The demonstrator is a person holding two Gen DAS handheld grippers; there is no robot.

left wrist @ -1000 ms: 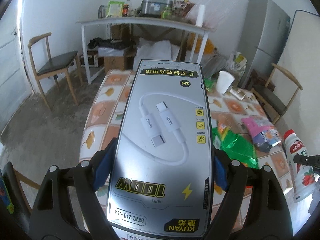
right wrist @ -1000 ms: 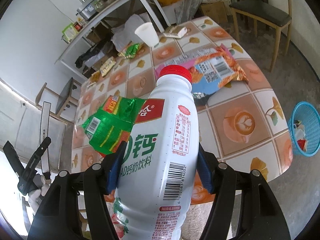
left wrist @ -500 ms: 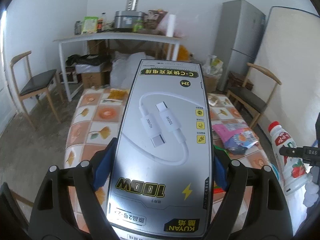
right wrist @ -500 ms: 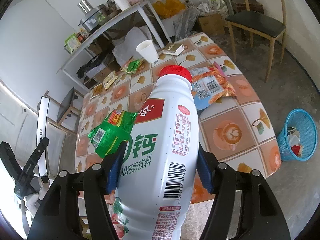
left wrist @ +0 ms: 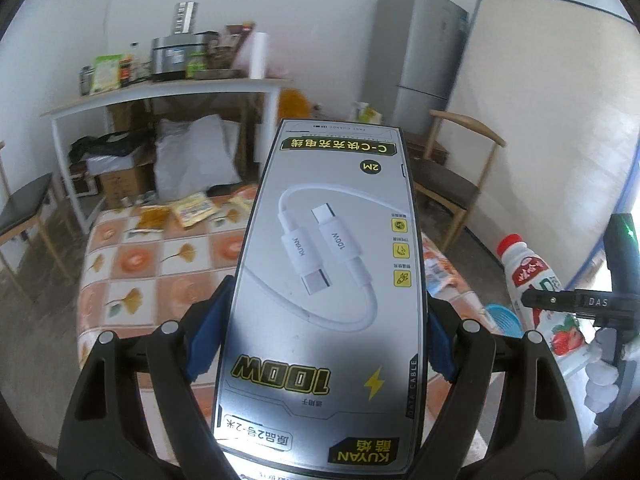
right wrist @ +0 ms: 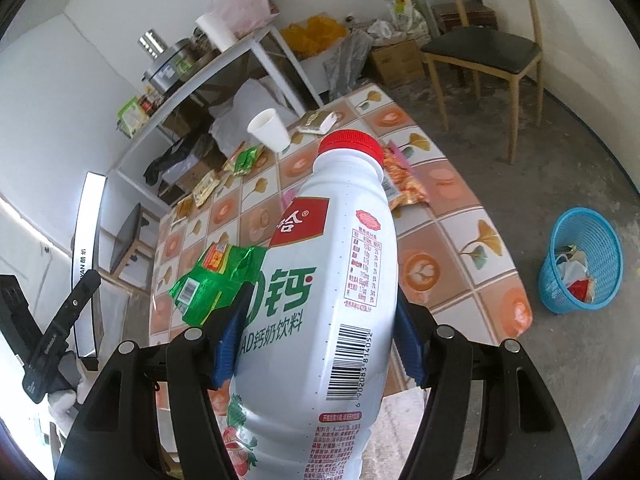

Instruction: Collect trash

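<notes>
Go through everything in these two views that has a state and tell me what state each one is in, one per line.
Left hand-held gripper: shut on the cable box.
Cable box: held, off the table.
Right hand-held gripper: shut on the milk drink bottle.
Milk drink bottle: red cap on, held off the table.
Paper cup: upright on the table.
Green wrapper: crumpled, lying on the table.
Blue basket: upright on the floor, some trash inside.

surface: tiled-pattern top (right wrist: 448, 204), orange and white squares, mid-frame in the right wrist view
on it: paper cup (right wrist: 269, 129) upright near the far end, green foil wrapper (right wrist: 216, 276) centre-left, orange snack bag (right wrist: 404, 184), small packets (right wrist: 206, 189) upper left
floor: grey concrete (right wrist: 568, 128), blue basket (right wrist: 580, 260) standing right of the surface
</notes>
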